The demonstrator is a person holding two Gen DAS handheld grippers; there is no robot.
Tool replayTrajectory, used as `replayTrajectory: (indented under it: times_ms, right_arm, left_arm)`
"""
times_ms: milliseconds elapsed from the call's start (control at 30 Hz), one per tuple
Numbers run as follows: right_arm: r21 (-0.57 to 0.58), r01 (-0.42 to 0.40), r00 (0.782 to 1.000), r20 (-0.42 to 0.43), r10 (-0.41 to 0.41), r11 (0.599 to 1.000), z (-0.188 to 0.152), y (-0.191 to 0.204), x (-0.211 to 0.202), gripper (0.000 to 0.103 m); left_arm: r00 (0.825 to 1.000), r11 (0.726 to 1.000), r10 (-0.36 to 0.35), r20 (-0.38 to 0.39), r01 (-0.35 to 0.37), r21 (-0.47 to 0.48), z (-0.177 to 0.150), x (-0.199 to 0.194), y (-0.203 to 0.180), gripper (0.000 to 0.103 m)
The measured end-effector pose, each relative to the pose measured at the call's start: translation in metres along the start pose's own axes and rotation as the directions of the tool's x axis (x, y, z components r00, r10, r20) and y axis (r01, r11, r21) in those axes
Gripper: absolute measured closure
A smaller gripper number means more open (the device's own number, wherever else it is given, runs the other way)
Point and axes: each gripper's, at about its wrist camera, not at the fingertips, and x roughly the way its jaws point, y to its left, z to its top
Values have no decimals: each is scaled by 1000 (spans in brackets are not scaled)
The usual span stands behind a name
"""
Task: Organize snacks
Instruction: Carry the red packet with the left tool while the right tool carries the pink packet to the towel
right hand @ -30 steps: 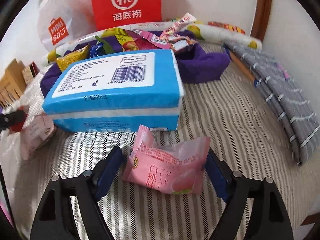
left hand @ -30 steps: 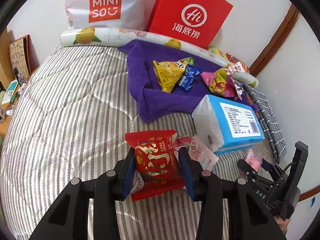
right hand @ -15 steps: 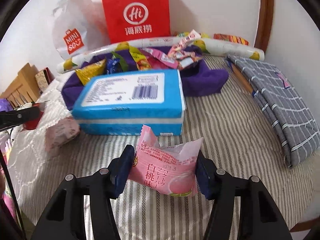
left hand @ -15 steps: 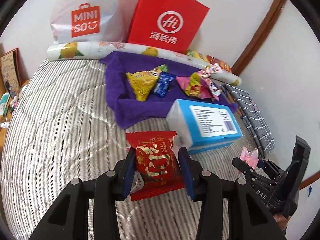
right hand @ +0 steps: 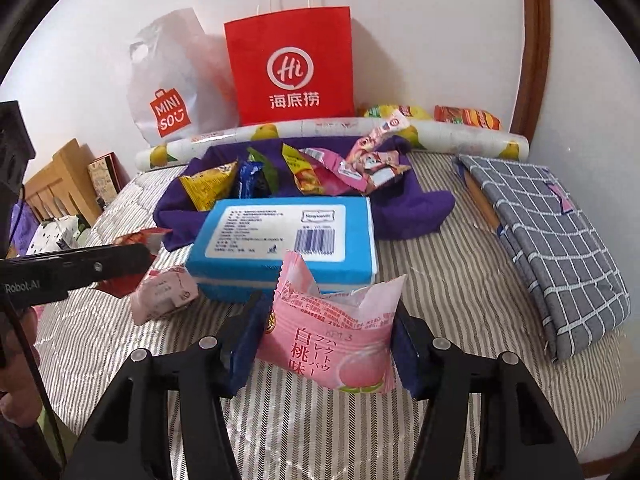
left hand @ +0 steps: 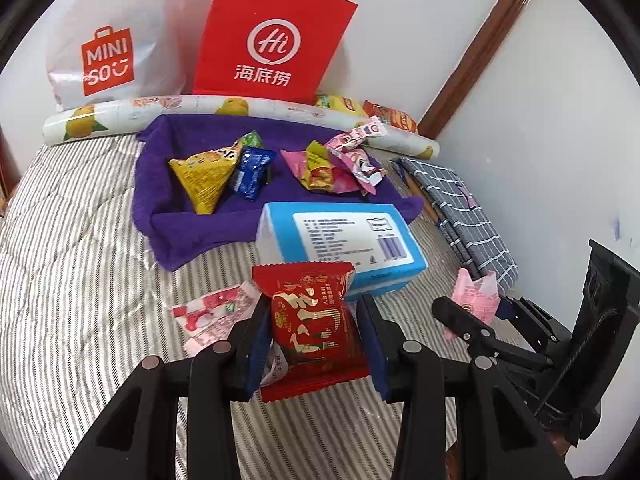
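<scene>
Now you have both packets off the bed: a second ago the pink peach packet point(right hand: 326, 344) lay flat on the striped bed cover point(right hand: 440, 280) between wide-set jaws, and your right tool point(right hand: 326, 350) has since closed on it and raised it, the pads pressing its two sides. Your left tool point(left hand: 314, 344) is clamped as before on the red packet point(left hand: 310, 324), which has come up and forward with it.

With each tool loaded, the pick-up looks finished and the carry is next, most likely to the purple towel point(left hand: 168, 200) by the wall, where the yellow, blue and pink snacks are already gathered. The blue tissue pack point(left hand: 340, 236) sits between you and that towel, so you will probably need to go over it.

One pale pink packet point(left hand: 214, 312) is still on the cover just beside the left tool; its print is too blurred to read.
</scene>
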Motion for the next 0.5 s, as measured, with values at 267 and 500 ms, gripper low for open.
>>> replayTrajectory:
  times_ms: [267,500]
  right_arm:
    - [-44,6,1000,23,-5,999,17,11,-5,45]
    - [-69,-1,998,55,5,998,43,15,-11,45]
  left_arm:
    - [1000,999,-9,3,9,36,13,0,-15,63]
    - [1000,999,-14,11,13,40,35,1,-20,63]
